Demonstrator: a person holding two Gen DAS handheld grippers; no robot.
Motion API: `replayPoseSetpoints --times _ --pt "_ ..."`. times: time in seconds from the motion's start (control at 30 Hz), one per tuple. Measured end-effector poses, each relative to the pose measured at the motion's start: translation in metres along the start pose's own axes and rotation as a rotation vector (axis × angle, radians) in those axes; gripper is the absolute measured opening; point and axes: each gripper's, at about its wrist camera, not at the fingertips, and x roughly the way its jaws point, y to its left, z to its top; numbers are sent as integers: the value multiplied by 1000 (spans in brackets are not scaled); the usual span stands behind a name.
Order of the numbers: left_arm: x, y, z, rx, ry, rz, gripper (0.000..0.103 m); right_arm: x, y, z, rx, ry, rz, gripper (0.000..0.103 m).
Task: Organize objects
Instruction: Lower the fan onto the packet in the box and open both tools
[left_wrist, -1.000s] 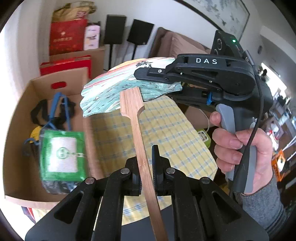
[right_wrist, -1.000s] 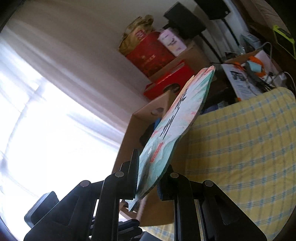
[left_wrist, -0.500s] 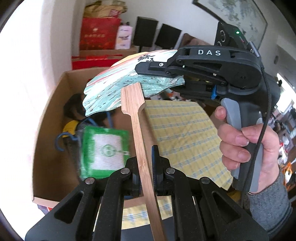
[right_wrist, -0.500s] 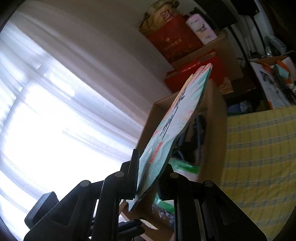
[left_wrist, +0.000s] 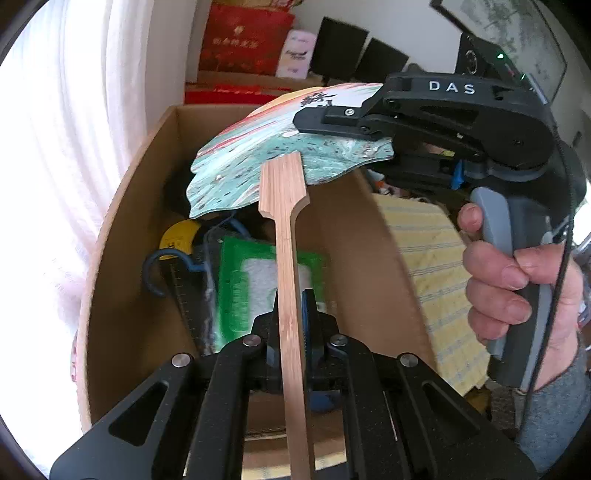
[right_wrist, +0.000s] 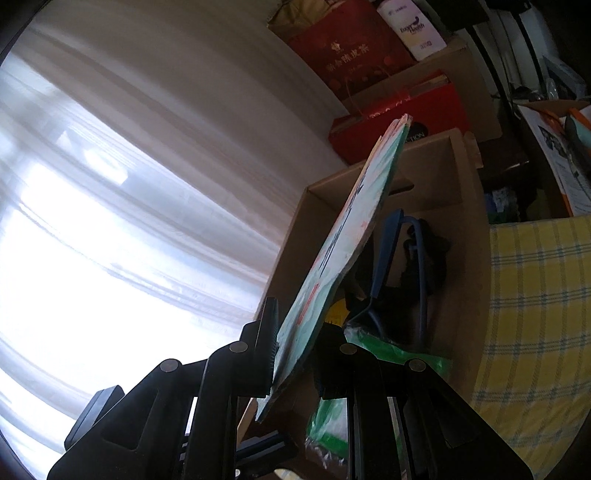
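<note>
Nearest the box: left gripper, fingers clamped on the thin wooden handle of the fan, low on its length. Above the box opening: the painted fan itself, tilted, its far edge pinched between the closed fingers of the right gripper, also seen edge-on in the right wrist view. Directly beneath the fan, inside the box: a green packet, a blue hook-shaped hanger, something yellow. Risks, as a judgement: two grips on one stiff, flat thing, so any mismatch in lowering likely to bend or crack the leaf where it joins the handle; a release by one side first likely to swing the fan against the cardboard wall or leave it propped crooked on the hanger rather than lying flat. Beyond the box: a yellow checked cloth beside it, red gift packaging behind.
</note>
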Motion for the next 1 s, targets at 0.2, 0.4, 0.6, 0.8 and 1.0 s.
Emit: replayPoseSetpoints --times 0.2,0.4,0.6,0.8,1.0 --pt "21 15 4 -23 45 11 6 28 -13 8 25 30 -18 17" --pt "44 27 3 -61 115 26 7 39 -18 15 -15 42 -130 42" --pt "53 39 0 -136 156 7 31 24 -21 22 -44 51 -220 54" --pt "35 49 2 -221 118 -8 69 -1 -14 12 -113 55 -293 59" --pt "8 48 -1 -191 63 51 76 -29 9 -6 -198 27 -342 71"
